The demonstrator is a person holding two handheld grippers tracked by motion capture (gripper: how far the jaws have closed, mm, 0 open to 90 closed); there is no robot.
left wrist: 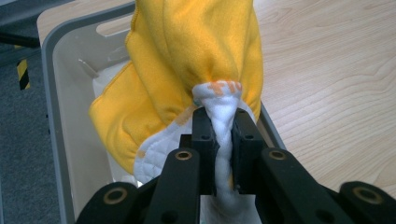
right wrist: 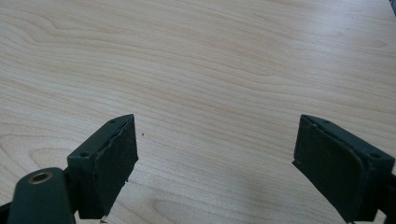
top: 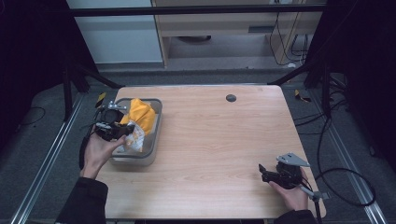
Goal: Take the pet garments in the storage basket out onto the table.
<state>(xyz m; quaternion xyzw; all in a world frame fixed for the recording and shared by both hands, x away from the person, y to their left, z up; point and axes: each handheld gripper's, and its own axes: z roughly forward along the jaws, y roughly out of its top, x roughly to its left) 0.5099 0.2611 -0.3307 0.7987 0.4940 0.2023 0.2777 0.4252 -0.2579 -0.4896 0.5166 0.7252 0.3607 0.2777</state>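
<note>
Grey bin [top: 154,133] holds yellow cloth [left wrist: 187,60], perhaps partly lifted, pinched by left claw [left wrist: 223,140].

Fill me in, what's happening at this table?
A person works two handheld grippers. The left gripper has its jaws shut on a bunched yellow-and-white cloth, holding it over the grey bin at the table's left. The right gripper rests with jaws open over bare wooden table, holding nothing.
</note>
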